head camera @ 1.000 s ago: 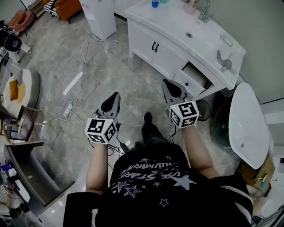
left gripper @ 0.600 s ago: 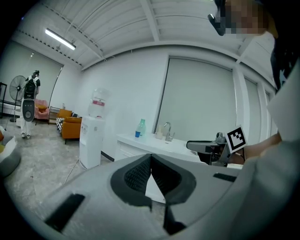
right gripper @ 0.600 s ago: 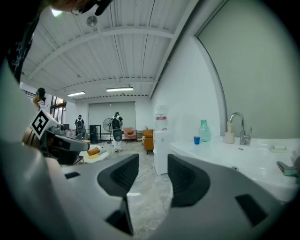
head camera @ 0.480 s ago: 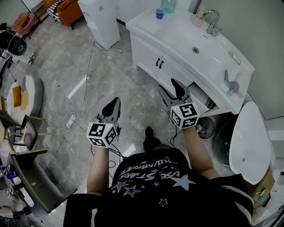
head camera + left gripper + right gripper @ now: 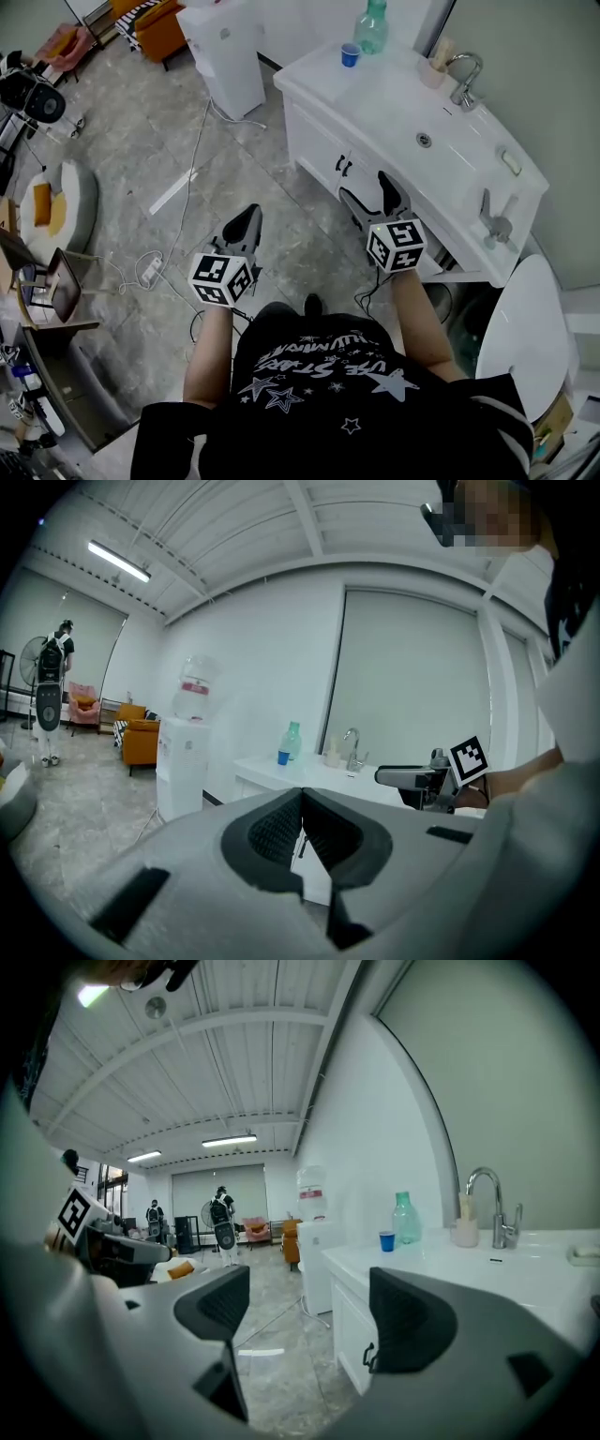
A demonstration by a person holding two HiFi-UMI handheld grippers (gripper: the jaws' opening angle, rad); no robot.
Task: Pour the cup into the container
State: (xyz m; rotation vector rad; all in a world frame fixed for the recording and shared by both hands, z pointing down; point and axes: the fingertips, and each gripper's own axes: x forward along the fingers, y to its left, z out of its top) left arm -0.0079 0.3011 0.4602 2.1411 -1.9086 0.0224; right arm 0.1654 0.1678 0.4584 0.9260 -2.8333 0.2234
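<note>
A small blue cup [image 5: 350,54] stands at the far left end of the white vanity counter [image 5: 394,103], beside a green bottle [image 5: 372,28]. Both also show in the right gripper view, the cup [image 5: 387,1240] and the bottle [image 5: 404,1219], and in the left gripper view, the cup [image 5: 283,756]. A beige tumbler [image 5: 432,73] sits by the faucet [image 5: 464,80] above the sink drain [image 5: 425,140]. My right gripper [image 5: 368,187] [image 5: 307,1288] hangs in front of the cabinet, its jaws opening wide with nothing between them. My left gripper [image 5: 251,217] [image 5: 302,799] is shut and empty, over the floor.
A white water dispenser [image 5: 225,52] stands left of the vanity. Cabinet doors with dark handles [image 5: 344,167] face me. A cable and power strip [image 5: 150,270] lie on the tiled floor. A white rounded lid [image 5: 520,328] is at the right. Distant people [image 5: 223,1218] stand across the room.
The right gripper's jaws have gone from shut to wide open. I have moved closer to the vanity, so the cup and bottle have come into the head view.
</note>
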